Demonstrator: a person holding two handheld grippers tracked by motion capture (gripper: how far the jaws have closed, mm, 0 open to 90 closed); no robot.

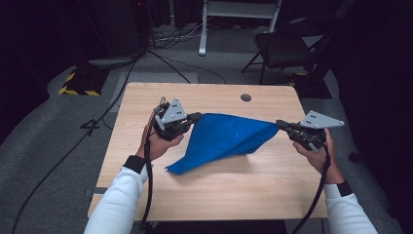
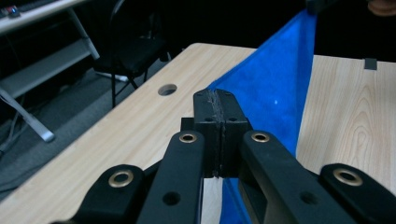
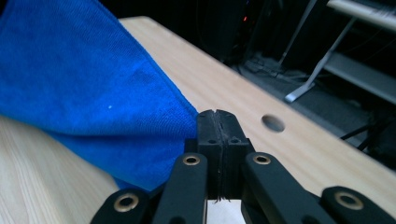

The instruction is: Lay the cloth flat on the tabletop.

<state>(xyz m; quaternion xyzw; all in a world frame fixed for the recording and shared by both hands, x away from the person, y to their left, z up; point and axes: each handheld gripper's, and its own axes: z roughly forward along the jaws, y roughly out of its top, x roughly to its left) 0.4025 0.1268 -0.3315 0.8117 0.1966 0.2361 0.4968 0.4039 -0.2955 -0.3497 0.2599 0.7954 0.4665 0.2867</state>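
A pale wooden worktop carries a blue cloth, stretched between two grippers above its middle. White-sleeved forearms reach in from the near edge — the left hand holds the left gripper pointing right, the right hand holds the right gripper pointing left. Each gripper's jaws are pressed together on a cloth corner. The cloth is folded into a triangle, its top edge taut between the grippers, one point drooping to the worktop near left. A round hole sits far right of centre.
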